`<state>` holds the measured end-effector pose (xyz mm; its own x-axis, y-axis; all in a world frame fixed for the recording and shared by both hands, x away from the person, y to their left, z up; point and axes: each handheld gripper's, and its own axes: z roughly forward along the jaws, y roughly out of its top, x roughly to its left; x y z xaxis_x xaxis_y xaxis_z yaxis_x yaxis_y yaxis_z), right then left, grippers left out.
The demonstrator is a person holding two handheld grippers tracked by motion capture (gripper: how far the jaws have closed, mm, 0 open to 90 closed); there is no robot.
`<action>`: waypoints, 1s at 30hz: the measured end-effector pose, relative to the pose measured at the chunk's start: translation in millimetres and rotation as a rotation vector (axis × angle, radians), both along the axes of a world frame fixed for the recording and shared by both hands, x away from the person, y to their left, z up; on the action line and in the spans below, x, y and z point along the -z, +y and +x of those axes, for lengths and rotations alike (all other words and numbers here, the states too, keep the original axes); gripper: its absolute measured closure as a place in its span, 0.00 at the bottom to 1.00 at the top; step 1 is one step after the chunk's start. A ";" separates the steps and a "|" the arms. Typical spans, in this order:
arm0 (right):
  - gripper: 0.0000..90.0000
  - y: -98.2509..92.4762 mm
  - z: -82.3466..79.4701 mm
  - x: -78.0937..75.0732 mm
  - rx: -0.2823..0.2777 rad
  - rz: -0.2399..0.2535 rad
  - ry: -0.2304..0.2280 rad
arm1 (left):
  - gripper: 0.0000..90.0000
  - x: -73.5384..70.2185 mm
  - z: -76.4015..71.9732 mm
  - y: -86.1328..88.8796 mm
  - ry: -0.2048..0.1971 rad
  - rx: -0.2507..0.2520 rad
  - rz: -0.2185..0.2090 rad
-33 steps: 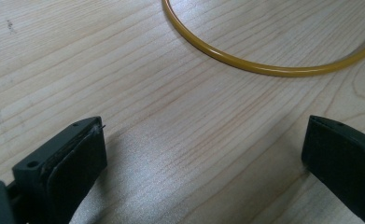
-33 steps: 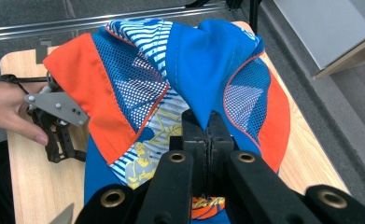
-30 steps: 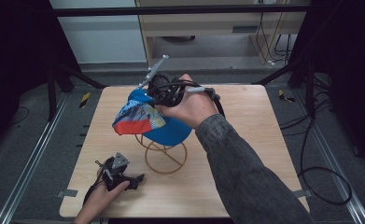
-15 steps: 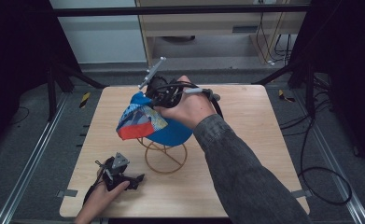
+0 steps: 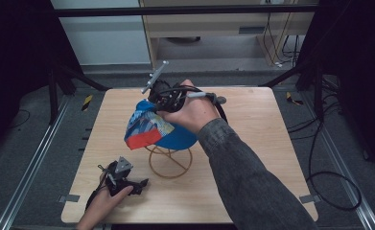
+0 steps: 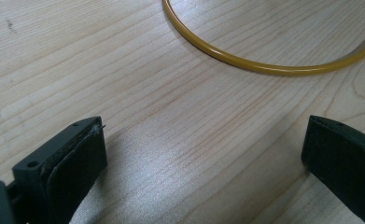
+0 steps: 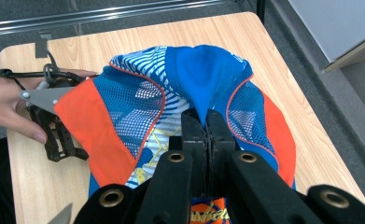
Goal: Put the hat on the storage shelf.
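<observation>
Resting low at the near left corner of the counter [image 5: 252,158], left claw [image 5: 139,183] sits released, jaws wide apart over bare wood, nothing between them. Just beyond it, yellow wire stand [image 5: 170,162], its ring base flat on the counter. Above the stand, right claw [image 7: 207,122] is clenched on a fold of the blue-and-orange mesh hat [image 5: 151,128], which drapes down over the stand's top. Floor and cabinet behind.
</observation>
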<state>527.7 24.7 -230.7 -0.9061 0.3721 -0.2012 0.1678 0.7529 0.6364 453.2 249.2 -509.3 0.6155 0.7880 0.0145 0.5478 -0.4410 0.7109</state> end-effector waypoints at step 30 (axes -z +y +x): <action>0.70 -6.7 -0.8 2.5 0.026 0.036 0.013 | 0.00 0.0 -0.1 0.0 -0.001 0.000 0.001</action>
<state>526.9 18.0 -233.3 -0.8985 0.4023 -0.1755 0.1953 0.7246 0.6610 453.1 249.2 -509.3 0.6152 0.7882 0.0157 0.5473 -0.4413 0.7111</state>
